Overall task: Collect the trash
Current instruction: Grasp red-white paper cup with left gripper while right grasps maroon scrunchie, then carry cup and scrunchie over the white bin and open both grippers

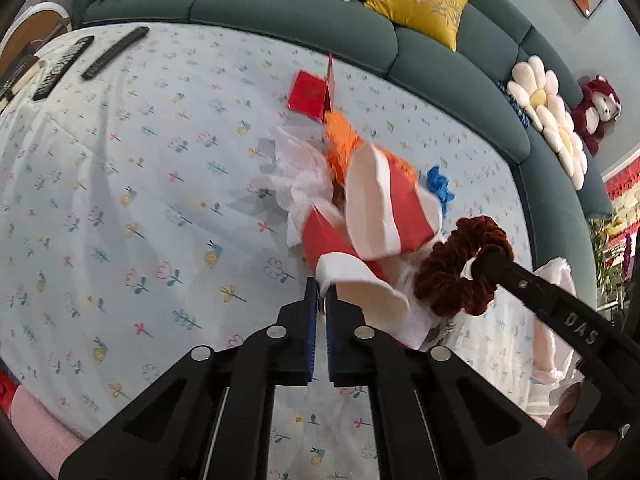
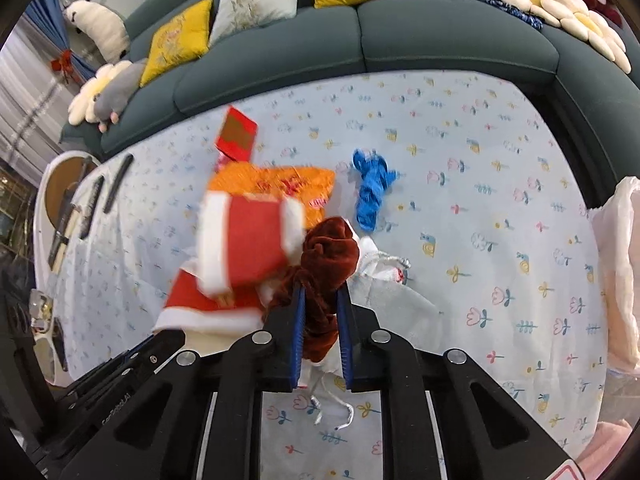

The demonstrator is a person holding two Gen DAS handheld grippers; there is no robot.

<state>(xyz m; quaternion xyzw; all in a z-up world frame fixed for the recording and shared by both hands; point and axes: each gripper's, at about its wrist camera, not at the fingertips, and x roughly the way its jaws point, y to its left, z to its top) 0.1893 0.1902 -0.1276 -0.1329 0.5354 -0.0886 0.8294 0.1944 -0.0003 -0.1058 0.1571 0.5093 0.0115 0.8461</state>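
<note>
A crushed red-and-white paper cup (image 1: pixel 384 216) lies in a heap of litter on the flowered tablecloth (image 1: pixel 120 200). My left gripper (image 1: pixel 321 294) is shut on the cup's white rim. My right gripper (image 2: pixel 320 300) is shut on a dark red velvet scrunchie (image 2: pixel 326 256), right of the cup; in the left wrist view the scrunchie (image 1: pixel 452 268) wraps around one black finger (image 1: pixel 520 280). Around the cup lie crumpled white tissue (image 1: pixel 296 176), an orange packet (image 2: pixel 280 184), a blue yarn bundle (image 2: pixel 372 196) and a white drawstring pouch (image 2: pixel 384 272).
A small red box (image 1: pixel 310 96) stands open behind the heap. Two black remotes (image 1: pixel 114 54) lie at the far left of the table. A pale plastic bag (image 2: pixel 616 264) hangs at the right edge. A green sofa (image 2: pixel 440 48) with cushions curves behind the table.
</note>
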